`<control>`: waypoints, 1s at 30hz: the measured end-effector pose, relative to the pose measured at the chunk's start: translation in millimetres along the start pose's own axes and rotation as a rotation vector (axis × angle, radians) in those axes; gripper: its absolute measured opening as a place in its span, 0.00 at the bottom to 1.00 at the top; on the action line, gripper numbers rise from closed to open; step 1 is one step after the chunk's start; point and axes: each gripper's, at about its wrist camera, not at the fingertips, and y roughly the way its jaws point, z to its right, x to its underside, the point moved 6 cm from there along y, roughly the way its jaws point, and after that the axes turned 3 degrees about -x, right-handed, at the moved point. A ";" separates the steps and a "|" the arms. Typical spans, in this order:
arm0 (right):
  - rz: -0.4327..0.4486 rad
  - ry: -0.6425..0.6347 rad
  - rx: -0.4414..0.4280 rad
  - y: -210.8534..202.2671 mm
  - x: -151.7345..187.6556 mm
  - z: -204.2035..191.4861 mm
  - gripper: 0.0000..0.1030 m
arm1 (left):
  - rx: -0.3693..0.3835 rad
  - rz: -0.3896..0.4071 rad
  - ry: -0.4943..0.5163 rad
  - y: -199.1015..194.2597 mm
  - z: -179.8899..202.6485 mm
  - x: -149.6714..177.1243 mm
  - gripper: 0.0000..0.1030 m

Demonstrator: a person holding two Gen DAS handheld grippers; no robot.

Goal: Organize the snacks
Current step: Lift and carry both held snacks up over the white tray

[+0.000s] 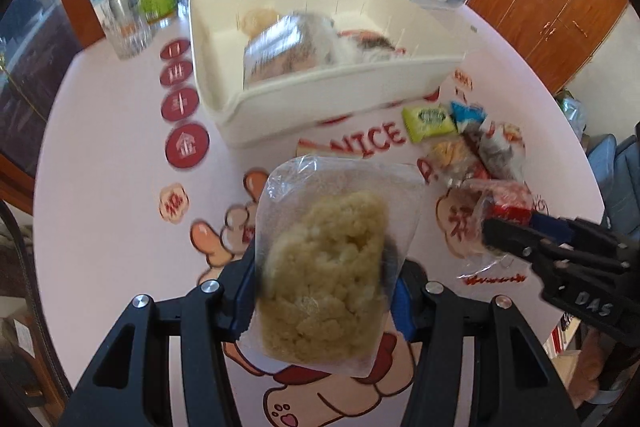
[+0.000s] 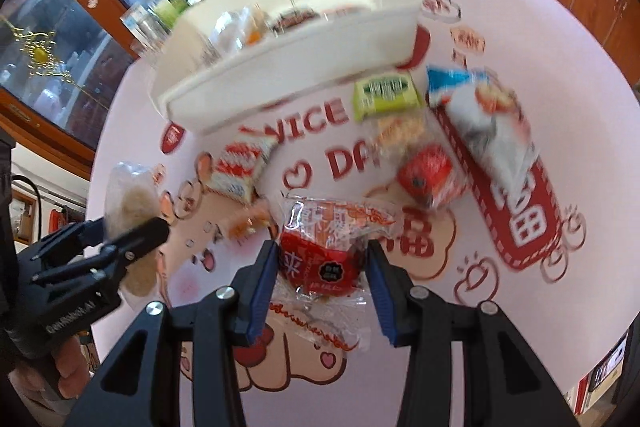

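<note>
2 grippers, each clamping 1 snack: left gripper (image 1: 324,267) rice cake (image 1: 328,267), right gripper (image 2: 322,255) red packet (image 2: 320,251).

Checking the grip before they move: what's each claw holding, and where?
Left claw: clear-bagged rice cake, by its lower sides. Right claw: red snack packet, by its sides.

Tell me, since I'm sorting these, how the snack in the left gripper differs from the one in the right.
The rice cake pack is clear and pale yellow; the red pack is printed. The rice cake pack looks larger. Each is clamped between its own jaws, left gripper and right gripper, above the table.
</note>
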 end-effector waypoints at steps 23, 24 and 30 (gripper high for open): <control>0.319 -0.190 0.028 -126.8 -177.9 -21.2 0.44 | -0.158 0.259 -0.065 -84.7 7.1 -159.3 0.52; 0.321 -0.192 0.028 -127.1 -181.9 -21.4 0.44 | -0.169 0.267 -0.070 -87.1 4.9 -169.0 0.52; 0.330 -0.173 0.010 -122.9 -219.2 -23.3 0.44 | -0.196 0.276 -0.089 -82.3 -6.4 -214.1 0.52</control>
